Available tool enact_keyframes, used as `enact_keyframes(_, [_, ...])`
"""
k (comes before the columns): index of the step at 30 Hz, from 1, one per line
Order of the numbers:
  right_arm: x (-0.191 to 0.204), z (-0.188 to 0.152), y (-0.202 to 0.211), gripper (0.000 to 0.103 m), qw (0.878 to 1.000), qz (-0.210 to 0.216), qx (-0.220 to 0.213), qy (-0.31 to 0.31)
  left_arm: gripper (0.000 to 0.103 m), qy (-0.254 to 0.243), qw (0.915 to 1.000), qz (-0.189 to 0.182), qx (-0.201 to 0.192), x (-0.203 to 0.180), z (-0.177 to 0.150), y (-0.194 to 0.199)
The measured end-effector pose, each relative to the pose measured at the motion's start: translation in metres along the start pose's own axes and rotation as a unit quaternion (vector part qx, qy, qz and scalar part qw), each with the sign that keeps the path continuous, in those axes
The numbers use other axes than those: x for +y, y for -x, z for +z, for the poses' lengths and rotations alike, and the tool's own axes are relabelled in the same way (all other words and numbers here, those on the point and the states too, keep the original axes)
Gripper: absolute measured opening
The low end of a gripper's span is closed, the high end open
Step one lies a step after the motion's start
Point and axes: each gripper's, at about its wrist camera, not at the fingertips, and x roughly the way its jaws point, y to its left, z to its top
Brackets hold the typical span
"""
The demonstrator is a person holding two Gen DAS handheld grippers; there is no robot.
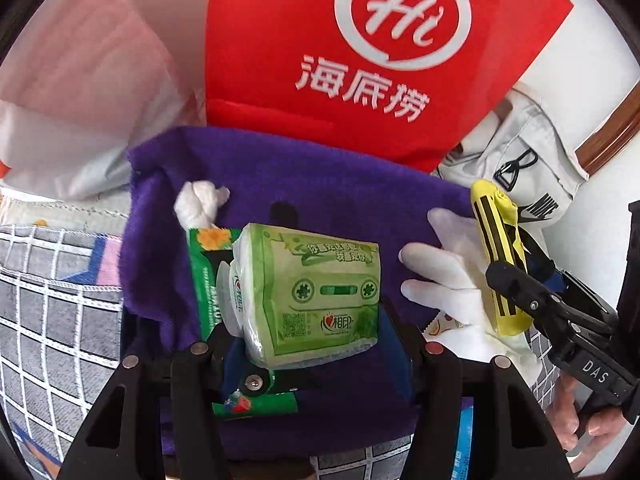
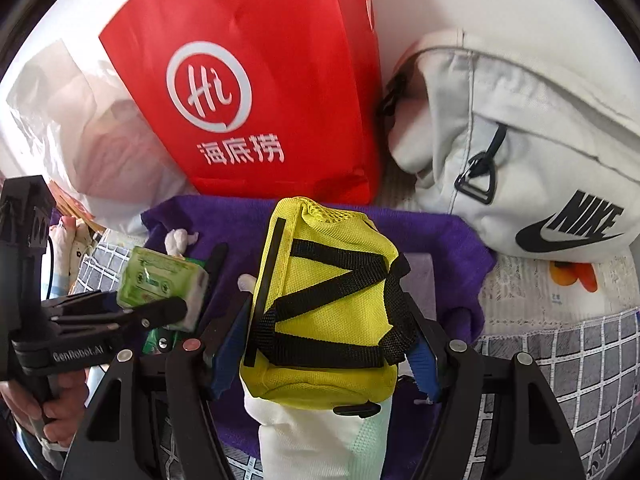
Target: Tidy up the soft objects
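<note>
Nearest us, left gripper point(image 1: 308, 300) jaws are closing on the green tissue pack point(image 1: 316, 292), lifting it over the purple towel point(image 1: 304, 176). Right gripper point(image 2: 324, 320) jaws are clamping the yellow mesh pouch point(image 2: 324, 300) above the white glove point(image 2: 320, 436). We're seeing a red bag point(image 2: 256, 80) standing far behind the towel, white Nike bag point(image 2: 520, 152) far right, crumpled tissue point(image 1: 200, 200) lying far left on the towel.

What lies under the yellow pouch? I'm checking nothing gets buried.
A white glove lies under the yellow pouch, over the purple towel. The pouch hides how far the glove extends beneath.
</note>
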Motion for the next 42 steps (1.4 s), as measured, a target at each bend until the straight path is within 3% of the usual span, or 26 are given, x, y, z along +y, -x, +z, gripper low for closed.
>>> enact_keyframes(6, [0.000,-0.002,-0.010,0.071,1.000,0.003,0.012,-0.003,0.057,0.004,0.9995,-0.025,0.016,-0.004,-0.004,-0.008])
enact_keyframes(12, [-0.002,-0.002,-0.010,0.075,1.000,0.025,0.012,-0.010,0.057,-0.010,0.9997,-0.017,0.015,-0.011,-0.005,-0.009])
enact_keyframes(16, [0.002,-0.003,-0.008,0.086,1.000,0.022,0.008,-0.006,0.059,-0.009,0.9995,-0.014,0.026,-0.011,-0.001,-0.013])
enact_keyframes(19, [0.004,-0.002,-0.006,0.086,1.000,0.013,0.004,0.003,0.070,-0.006,0.9994,-0.008,0.032,-0.015,0.000,-0.020])
enact_keyframes(21, [0.003,-0.001,-0.004,0.086,1.000,0.005,0.002,0.002,0.076,-0.002,0.9998,0.003,0.022,-0.014,0.000,-0.017])
enact_keyframes(32, [0.001,0.002,0.020,0.086,1.000,0.005,-0.027,-0.010,0.076,-0.014,0.9986,0.051,-0.006,-0.014,0.003,0.009])
enact_keyframes(39, [0.010,-0.008,0.049,0.086,0.998,-0.019,-0.054,0.001,0.076,-0.028,0.9959,0.080,-0.030,-0.014,-0.016,0.041])
enact_keyframes(42, [0.016,-0.021,0.063,0.086,0.998,-0.032,-0.045,0.014,0.076,-0.021,0.9943,0.091,-0.052,-0.012,-0.031,0.065])
